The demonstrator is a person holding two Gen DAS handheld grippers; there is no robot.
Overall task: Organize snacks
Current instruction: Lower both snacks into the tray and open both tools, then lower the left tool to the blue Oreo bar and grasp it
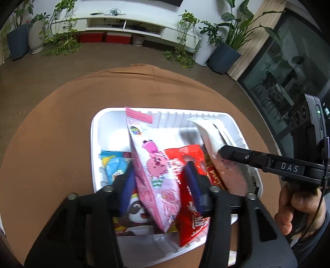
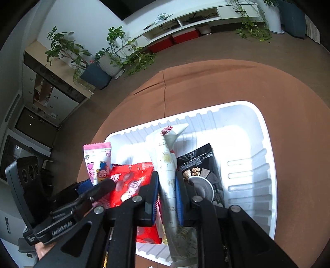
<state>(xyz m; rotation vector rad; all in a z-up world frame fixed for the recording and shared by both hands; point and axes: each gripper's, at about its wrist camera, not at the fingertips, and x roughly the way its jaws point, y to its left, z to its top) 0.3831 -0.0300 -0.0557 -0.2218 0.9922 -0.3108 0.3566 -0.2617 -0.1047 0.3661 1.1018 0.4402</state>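
Through the left wrist camera, you are holding the left gripper (image 1: 158, 181) over a white plastic bin (image 1: 94, 148) that sits on a round table covered in a brown cloth (image 1: 51, 134). A pink snack packet (image 1: 150, 165) printed with a cartoon pig is standing on end between the blue pads; the jaws are standing apart around it and do not seem to be pressing, so you appear to be letting it go into the bin. Inside the bin, a red packet (image 1: 185, 162) is leaning just beside the pink one, a blue packet (image 1: 115, 162) is lying toward the bin's left wall, and a white packet (image 1: 210, 140) is standing near its right wall, pinched by the right gripper (image 1: 226, 152). Through the right wrist camera, you are keeping the right gripper (image 2: 167, 189) clamped on that tall white packet (image 2: 167, 165), upright inside the bin (image 2: 266, 165), with a black snack packet (image 2: 198, 162) touching it on one side and the red packet (image 2: 130, 179) on the other. Several snacks are already in the bin, so the sorting looks well along; releasing these two seems to remain. Beyond the table are a brown floor, potted plants (image 1: 185, 31) and a low white cabinet (image 1: 123, 18).
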